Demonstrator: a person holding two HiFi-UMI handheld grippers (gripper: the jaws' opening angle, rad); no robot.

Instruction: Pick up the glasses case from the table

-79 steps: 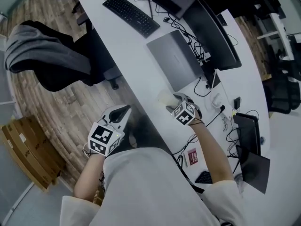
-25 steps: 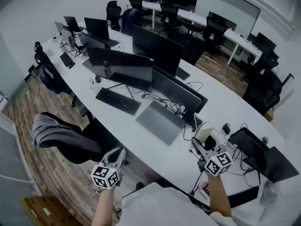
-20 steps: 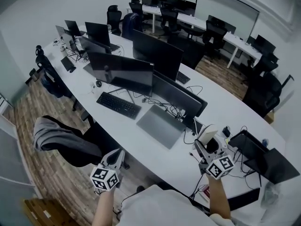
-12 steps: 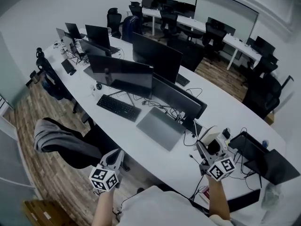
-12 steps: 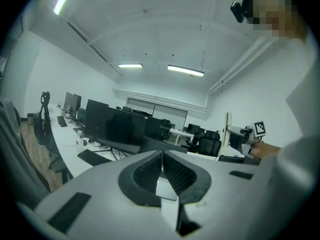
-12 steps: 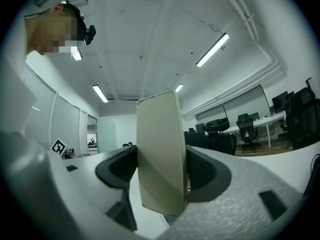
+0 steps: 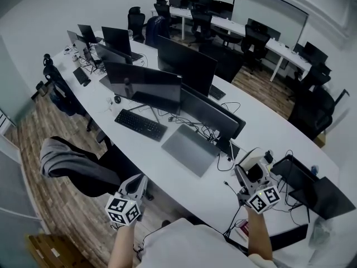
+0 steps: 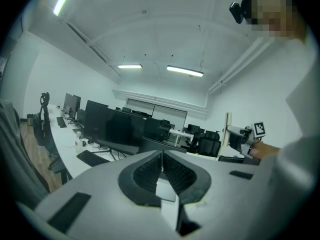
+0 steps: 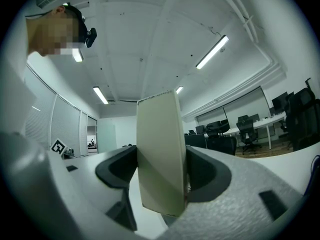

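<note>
The cream glasses case (image 9: 161, 154) stands upright between the jaws of my right gripper (image 9: 161, 176), which is shut on it and holds it in the air. In the head view the glasses case (image 7: 249, 158) shows as a pale block above the right gripper (image 7: 251, 169), over the white desk (image 7: 184, 180) at the right. My left gripper (image 7: 136, 183) hangs off the desk's near edge at lower left. Seen from the left gripper view, the left gripper (image 8: 161, 160) has its pads together with nothing between them, and the glasses case (image 8: 228, 143) appears far right.
A closed grey laptop (image 7: 189, 149) lies on the desk in front of a row of dark monitors (image 7: 142, 85), beside a black keyboard (image 7: 140, 124). Cables and dark tablets (image 7: 305, 186) crowd the desk's right end. A chair draped with a grey jacket (image 7: 70, 161) stands at left.
The head camera has tilted up from the desk to the whole room. Over the last second both grippers have risen slightly, the right one still carrying the case.
</note>
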